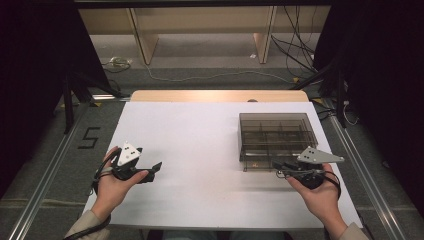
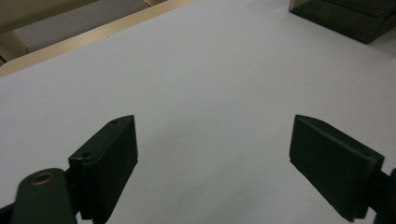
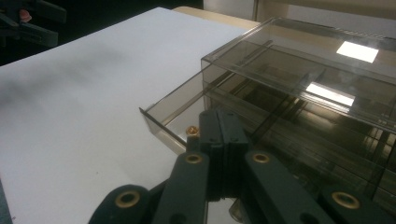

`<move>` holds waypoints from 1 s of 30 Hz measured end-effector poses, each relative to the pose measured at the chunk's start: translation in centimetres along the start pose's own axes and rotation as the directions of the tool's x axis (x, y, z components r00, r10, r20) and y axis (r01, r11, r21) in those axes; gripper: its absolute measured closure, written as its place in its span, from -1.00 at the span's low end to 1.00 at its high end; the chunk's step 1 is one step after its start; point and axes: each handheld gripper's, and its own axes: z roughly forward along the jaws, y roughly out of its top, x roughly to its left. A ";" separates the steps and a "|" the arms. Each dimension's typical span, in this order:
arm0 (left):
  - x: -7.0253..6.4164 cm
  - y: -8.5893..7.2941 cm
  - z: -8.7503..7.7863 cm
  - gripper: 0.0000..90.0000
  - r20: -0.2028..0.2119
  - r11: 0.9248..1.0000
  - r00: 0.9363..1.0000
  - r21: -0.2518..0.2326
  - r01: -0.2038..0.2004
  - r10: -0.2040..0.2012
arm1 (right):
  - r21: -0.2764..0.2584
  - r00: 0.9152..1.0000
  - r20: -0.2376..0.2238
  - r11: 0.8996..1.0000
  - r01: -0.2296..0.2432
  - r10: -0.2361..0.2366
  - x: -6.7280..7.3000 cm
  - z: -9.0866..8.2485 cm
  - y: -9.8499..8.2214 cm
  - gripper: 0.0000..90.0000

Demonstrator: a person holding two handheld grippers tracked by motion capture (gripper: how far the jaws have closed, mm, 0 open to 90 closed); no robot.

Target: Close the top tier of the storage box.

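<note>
So what I'm working on is this smoky see-through plastic organizer box (image 1: 278,135), sitting flat on the right side of the white table (image 1: 200,150). Inside it's split into compartments by dividers. Its bottom drawer (image 3: 175,119) is pulled partway out toward me, with a tiny brass-coloured bit (image 3: 191,130) lying in it.

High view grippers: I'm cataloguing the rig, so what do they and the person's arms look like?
The left gripper and right gripper are black, each with a grey three-cornered plate with dark holes, brass rivets at the jaw joints and a trailing black cable. The sleeves are beige.
</note>
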 end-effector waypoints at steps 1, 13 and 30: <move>0.0 0.0 0.0 -0.66 -0.002 1.000 1.000 0.001 0.001 -0.001 | 0.003 1.000 0.000 1.000 0.002 -0.002 0.0 0.0 0.0 1.00; 0.1 -0.1 -0.1 -0.66 -0.004 1.000 1.000 0.004 0.002 -0.002 | 0.037 1.000 0.025 0.999 0.010 -0.011 -0.6 -1.1 -0.6 1.00; 0.2 -0.3 -0.4 -0.66 -0.005 1.000 1.000 -0.002 -0.001 0.001 | 0.094 0.997 0.082 0.996 0.007 -0.014 -1.7 -3.1 -2.1 1.00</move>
